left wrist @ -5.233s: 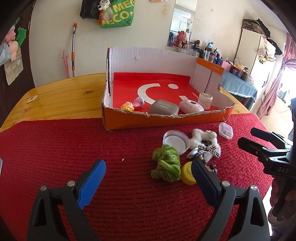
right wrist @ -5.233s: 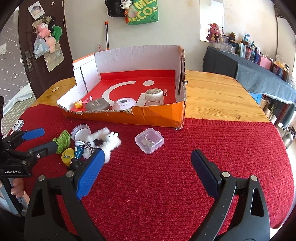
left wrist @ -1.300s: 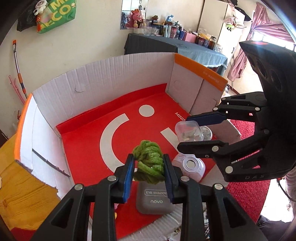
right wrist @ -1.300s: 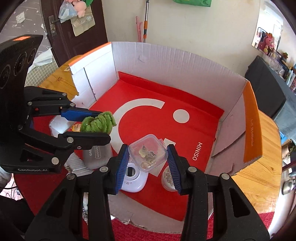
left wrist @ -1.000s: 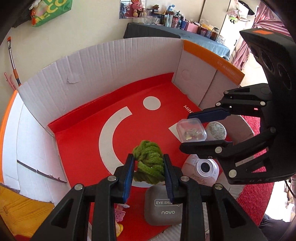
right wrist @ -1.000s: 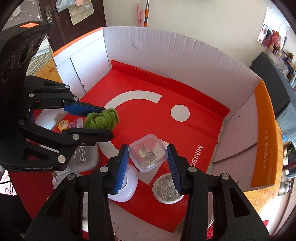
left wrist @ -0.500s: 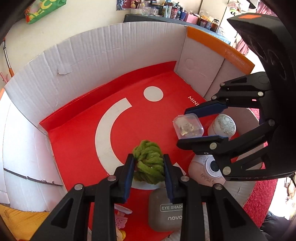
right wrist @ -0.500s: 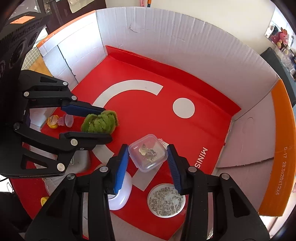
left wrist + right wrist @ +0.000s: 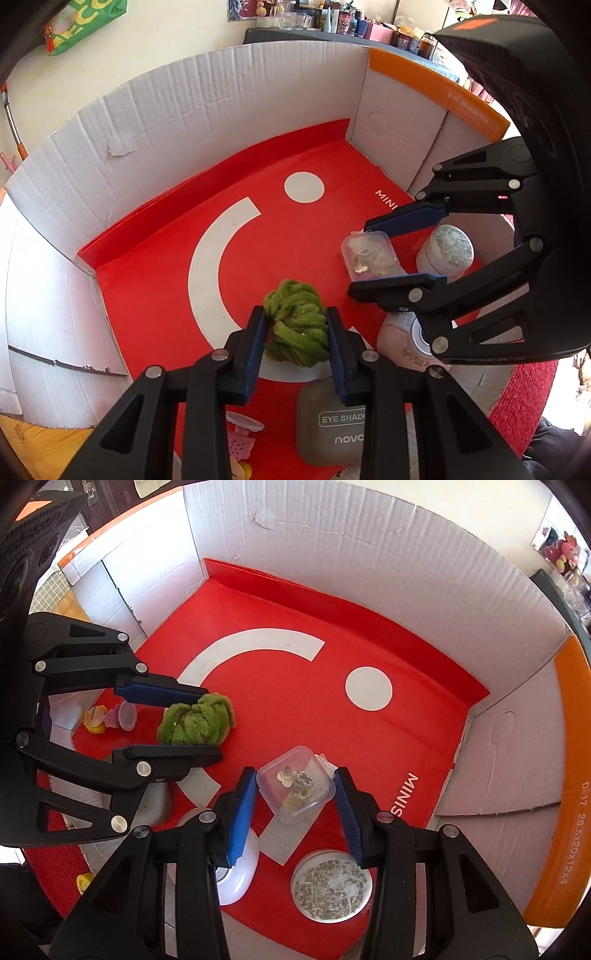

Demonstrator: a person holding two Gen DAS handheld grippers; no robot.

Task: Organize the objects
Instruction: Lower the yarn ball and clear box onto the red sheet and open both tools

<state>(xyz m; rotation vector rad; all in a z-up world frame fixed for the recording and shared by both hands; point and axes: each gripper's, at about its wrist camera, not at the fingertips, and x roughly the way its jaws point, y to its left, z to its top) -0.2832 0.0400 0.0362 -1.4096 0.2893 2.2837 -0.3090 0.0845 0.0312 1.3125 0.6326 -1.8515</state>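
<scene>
There were two claws, the left claw and the right claw. One cardboard box held one green yarn bundle, one clear plastic case, one grey eyeshadow compact, one round jar, one white device, and what looked like two small toys, though they were blurred.

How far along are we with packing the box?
Done: eyeshadow case, white round device and glitter jar lie in the box. In hand: left gripper holds the green yarn, right gripper the clear case, both over the floor. Left: release; a yellow item sits outside.
</scene>
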